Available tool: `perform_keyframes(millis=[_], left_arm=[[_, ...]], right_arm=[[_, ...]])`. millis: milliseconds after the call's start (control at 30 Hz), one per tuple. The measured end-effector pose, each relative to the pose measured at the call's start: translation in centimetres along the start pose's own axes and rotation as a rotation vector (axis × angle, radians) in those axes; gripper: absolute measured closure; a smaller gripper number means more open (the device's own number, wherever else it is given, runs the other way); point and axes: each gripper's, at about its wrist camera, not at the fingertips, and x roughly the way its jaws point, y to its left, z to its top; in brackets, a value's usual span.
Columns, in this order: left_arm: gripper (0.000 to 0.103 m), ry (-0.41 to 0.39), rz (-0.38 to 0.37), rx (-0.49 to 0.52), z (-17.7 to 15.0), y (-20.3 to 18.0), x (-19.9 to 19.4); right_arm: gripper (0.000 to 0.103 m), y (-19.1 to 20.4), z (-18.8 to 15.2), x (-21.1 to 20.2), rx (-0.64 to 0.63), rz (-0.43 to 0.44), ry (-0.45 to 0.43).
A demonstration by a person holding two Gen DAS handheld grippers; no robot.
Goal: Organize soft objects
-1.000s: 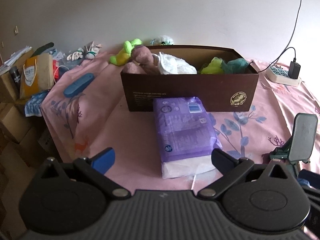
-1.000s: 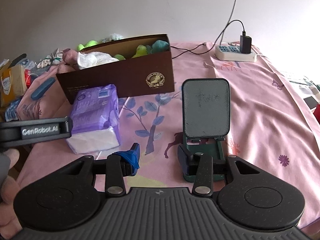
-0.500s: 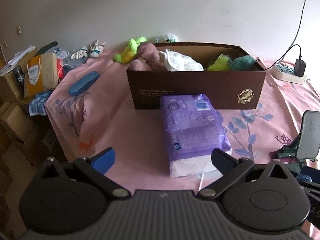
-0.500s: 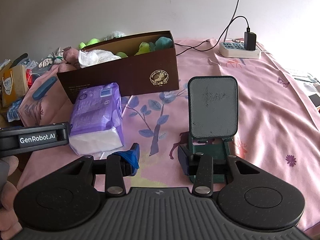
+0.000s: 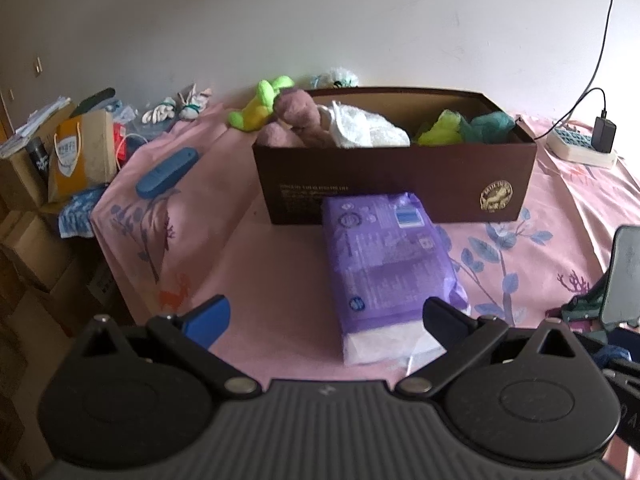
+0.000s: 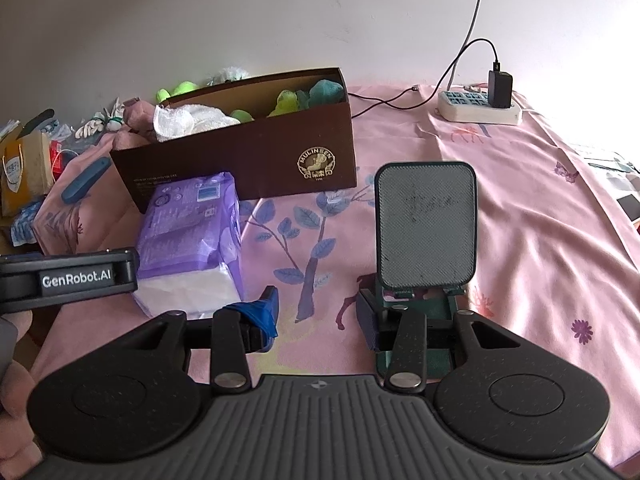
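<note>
On the pink bed, the tissue pack lies against the box. Left tongs gape, right tongs too; straddle its near end squarely, pinch gently.

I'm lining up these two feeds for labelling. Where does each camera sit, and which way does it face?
Left wrist: on the left gripper, looking along its open fingers at the purple tissue pack and brown box.
Right wrist: on the right gripper, open, facing the phone stand; the left gripper and a hand show at left.
Shared: pack, box, stand, power strip, pink sheet.
</note>
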Motion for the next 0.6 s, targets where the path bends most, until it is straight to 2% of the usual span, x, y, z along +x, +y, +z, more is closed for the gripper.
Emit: perform_keyframes(millis=[300,600], left_arm=[[0.001,0.010,0.012,-0.014,1.3,1.2,1.1],[0.001,-0.041,0.026,0.007,6.3,2.5,1.8]], right_arm=[[0.076,1.0,1.0,0.5,-0.053,0.007,-0.018],[0.076,2.1,4.4,0.8,-0.069,0.034,-0.055]])
